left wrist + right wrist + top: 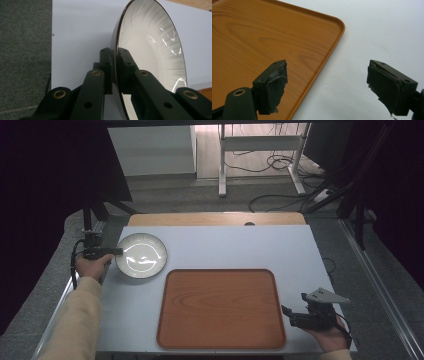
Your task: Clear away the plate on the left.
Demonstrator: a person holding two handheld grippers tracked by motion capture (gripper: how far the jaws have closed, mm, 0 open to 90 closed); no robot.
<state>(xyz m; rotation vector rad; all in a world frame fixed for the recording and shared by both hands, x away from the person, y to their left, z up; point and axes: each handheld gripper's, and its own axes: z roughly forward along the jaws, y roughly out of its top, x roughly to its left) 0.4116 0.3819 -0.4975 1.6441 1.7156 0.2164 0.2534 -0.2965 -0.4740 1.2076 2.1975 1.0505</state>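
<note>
A white plate [142, 255] with a dark rim lies on the white table at the left, beyond the wooden tray [220, 307]. My left gripper [119, 251] is shut on the plate's left rim; in the left gripper view the two jaws pinch the plate [150, 50] edge, one on each side, at my left gripper [116, 53]. My right gripper [292, 312] is open at the tray's right edge near the table's front. In the right gripper view my right gripper [327, 85] has wide-apart jaws over the tray's [262, 37] rounded corner, with nothing between them.
The tray lies in the table's [240, 245] front middle, its inside bare. A wooden strip [215, 218] runs along the table's far edge. Beyond it are a floor with cables [280, 162] and a metal stand [222, 165]. Dark curtains flank both sides.
</note>
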